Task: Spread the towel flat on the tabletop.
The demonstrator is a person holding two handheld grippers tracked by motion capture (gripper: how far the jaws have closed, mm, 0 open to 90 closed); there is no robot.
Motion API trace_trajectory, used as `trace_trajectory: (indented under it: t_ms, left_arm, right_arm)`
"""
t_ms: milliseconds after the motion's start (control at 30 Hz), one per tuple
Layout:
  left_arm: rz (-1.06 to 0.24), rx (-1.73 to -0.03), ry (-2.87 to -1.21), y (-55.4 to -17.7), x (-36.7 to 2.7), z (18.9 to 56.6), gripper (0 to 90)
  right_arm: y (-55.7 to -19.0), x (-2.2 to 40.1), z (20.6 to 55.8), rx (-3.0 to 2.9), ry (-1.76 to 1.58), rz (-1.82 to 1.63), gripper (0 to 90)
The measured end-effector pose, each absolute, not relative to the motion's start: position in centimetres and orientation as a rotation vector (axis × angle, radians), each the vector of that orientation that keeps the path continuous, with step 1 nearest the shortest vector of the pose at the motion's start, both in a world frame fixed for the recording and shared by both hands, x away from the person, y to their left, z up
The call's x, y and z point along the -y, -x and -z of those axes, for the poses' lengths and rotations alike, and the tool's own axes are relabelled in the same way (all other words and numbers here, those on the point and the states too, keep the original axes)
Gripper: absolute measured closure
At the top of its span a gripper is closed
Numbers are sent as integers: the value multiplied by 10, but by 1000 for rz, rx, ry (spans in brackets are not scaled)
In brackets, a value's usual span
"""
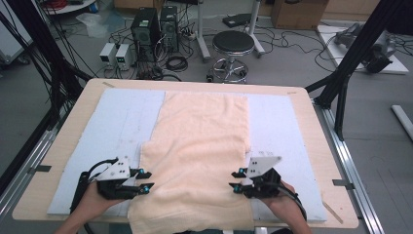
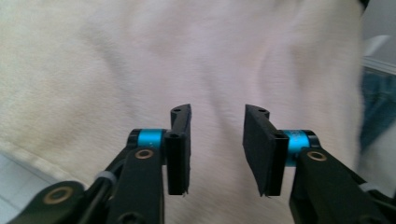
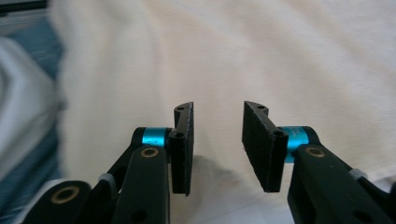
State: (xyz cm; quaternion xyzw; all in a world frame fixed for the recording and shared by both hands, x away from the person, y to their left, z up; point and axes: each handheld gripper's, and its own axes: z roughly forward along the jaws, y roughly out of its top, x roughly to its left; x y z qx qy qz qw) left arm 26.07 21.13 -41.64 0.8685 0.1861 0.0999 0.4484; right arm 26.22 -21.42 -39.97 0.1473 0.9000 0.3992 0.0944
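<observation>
- Between the two pairs of jaws, on the grey mat (image 1: 122, 117) that covers the surface (image 1: 63, 146), lies the cream towel (image 1: 199, 146); its near end is folded up over itself, and that doubled part spans from one gripper to the other.
- Left gripper (image 1: 146, 180) sits at the towel's left edge with its jaws parted and nothing between them; in the left gripper view (image 2: 217, 144) only towel pile lies beyond the pads, none of it pinched.
- Right gripper (image 1: 234, 179) mirrors it at the right edge, jaws likewise released and empty; the right gripper view (image 3: 217, 142) shows bare cloth ahead of the pads.
- Judging from this, the step in hand is letting go after a fold and lining up the next grasp.
- To do it well, I would draw both pairs of jaws straight back off the cloth, so no pad drags the fresh fold askew.
- For the next grasp, each pair of jaws should take the same edge at matching spots, level with one another.
- Both layers ought to go in between the pads, or the top one may slide off.
- Lifting evenly with both hands should keep the fold line straight across.
</observation>
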Motion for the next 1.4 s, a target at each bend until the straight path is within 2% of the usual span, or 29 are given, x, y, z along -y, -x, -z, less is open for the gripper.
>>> trace_trajectory:
  t_ms: [133,233,300,400,500,733,833,933,1067,1267,1333,1400]
  left_arm:
    - [-262,-531,-2188,-291,-205,431,553]
    - [-216,-559,-2217,-298,-203,442,555]
    - [-233,-549,-2205,-297,-204,443,606]
    - [-228,-548,-2202,-293,-205,443,745]
    - [-234,-534,-2225,-288,-202,439,832]
    - [-193,-463,-2190,-264,-206,424,844]
    - [-147,-395,-2160,-249,-209,416,823]
    - [-171,-395,-2153,-247,-211,412,728]
    - [-213,-452,-2156,-266,-210,416,632]
    - [-150,-538,-2214,-293,-207,438,531]
    - [-175,-526,-2214,-293,-205,442,567]
    - [-167,-525,-2222,-292,-206,441,706]
  right_arm:
    - [-297,216,415,-2672,-520,-1148,603]
    - [-308,214,425,-2727,-554,-1098,606]
    - [-309,212,434,-2764,-556,-1052,658]
    - [-305,215,436,-2748,-591,-1112,824]
    - [-300,212,433,-2757,-555,-1085,860]
    - [-267,217,415,-2746,-483,-1170,851]
    - [-249,220,408,-2780,-449,-1256,740]
    - [-240,223,401,-2760,-425,-1242,700]
    - [-256,224,401,-2694,-466,-1173,655]
    - [-295,222,425,-2711,-568,-1042,598]
    - [-303,219,432,-2739,-593,-1012,609]
    - [-305,219,432,-2748,-594,-1034,709]
